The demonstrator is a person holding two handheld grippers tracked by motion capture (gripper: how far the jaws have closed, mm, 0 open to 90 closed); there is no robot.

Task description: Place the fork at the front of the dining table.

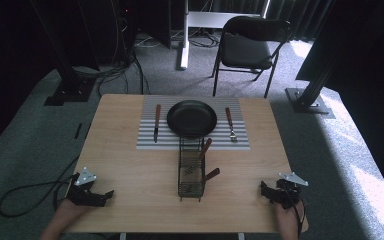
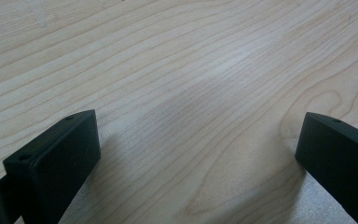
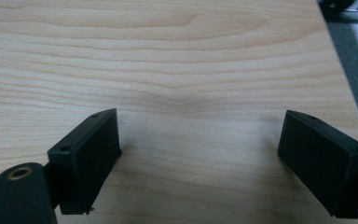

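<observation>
While the left tool [image 1: 101, 196] gapes, the caddy [image 1: 190, 172] sits well apart.

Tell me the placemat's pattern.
Grey and white stripes across the placemat, clearest in the high view.

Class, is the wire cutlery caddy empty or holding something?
Holding something: two wooden handles stick out of the wire cutlery caddy; their heads cannot be told.

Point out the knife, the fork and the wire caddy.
knife [image 1: 156, 123], high view, middle of it, left of the plate.
fork [image 1: 230, 125], high view, its shaft, right of the plate.
wire caddy [image 1: 190, 186], high view, its near compartment.
</observation>
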